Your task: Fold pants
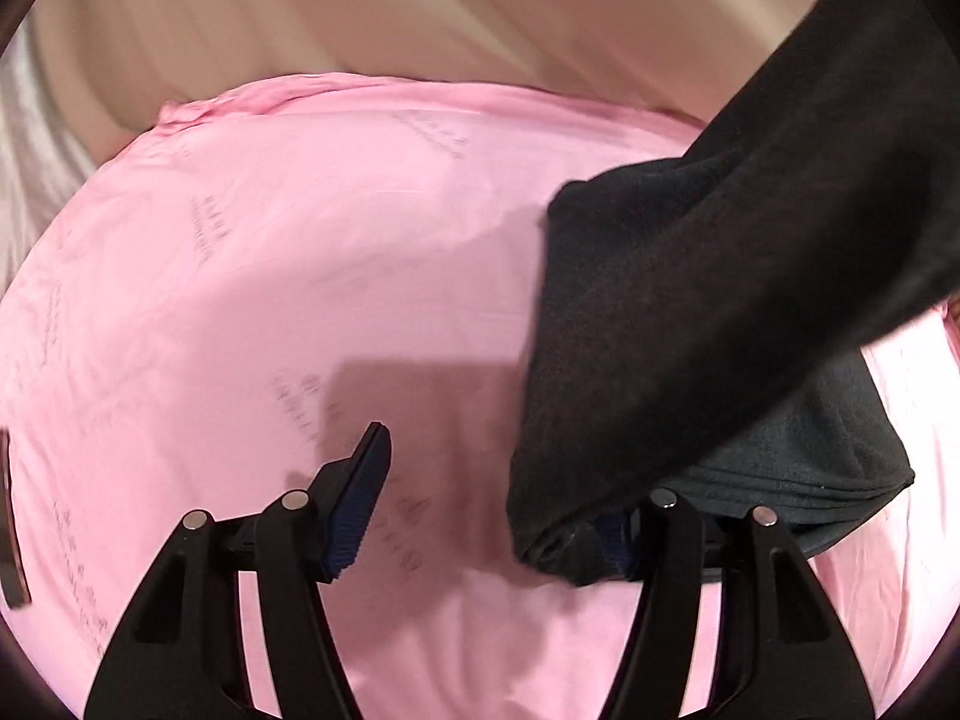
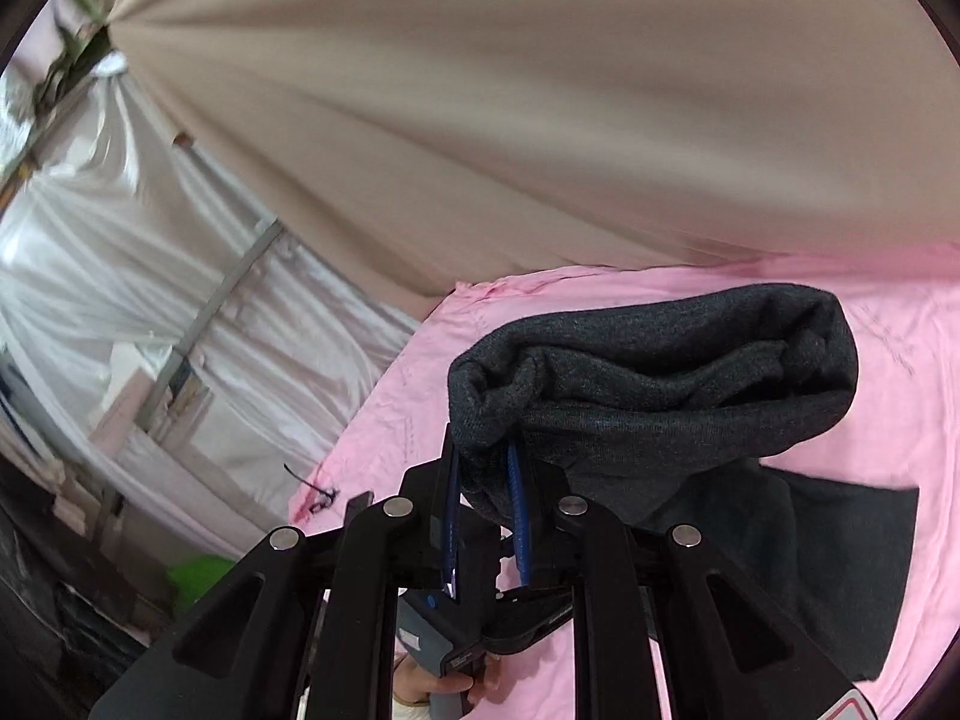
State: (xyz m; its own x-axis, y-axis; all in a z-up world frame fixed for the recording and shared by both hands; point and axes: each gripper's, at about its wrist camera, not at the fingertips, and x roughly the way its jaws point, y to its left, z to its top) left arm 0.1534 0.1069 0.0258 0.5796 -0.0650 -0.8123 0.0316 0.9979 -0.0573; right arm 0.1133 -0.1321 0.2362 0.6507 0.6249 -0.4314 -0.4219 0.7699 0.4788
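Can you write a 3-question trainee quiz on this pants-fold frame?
1. True or false: the right tool is shut on the pants.
2. The sheet under the pants is: A) blue B) pink C) white
3. Fill in: the left tool has its pads apart, with dark ____ draped over one pad.

Key: 1 true; 2 B; 3 pants

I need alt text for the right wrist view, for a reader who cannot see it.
The right gripper has its jaws closed on a bunched fold of dark grey pants, lifted above a pink sheet. The rest of the pants lies flat on the sheet, lower right. Behind hang a beige curtain and white drapes.
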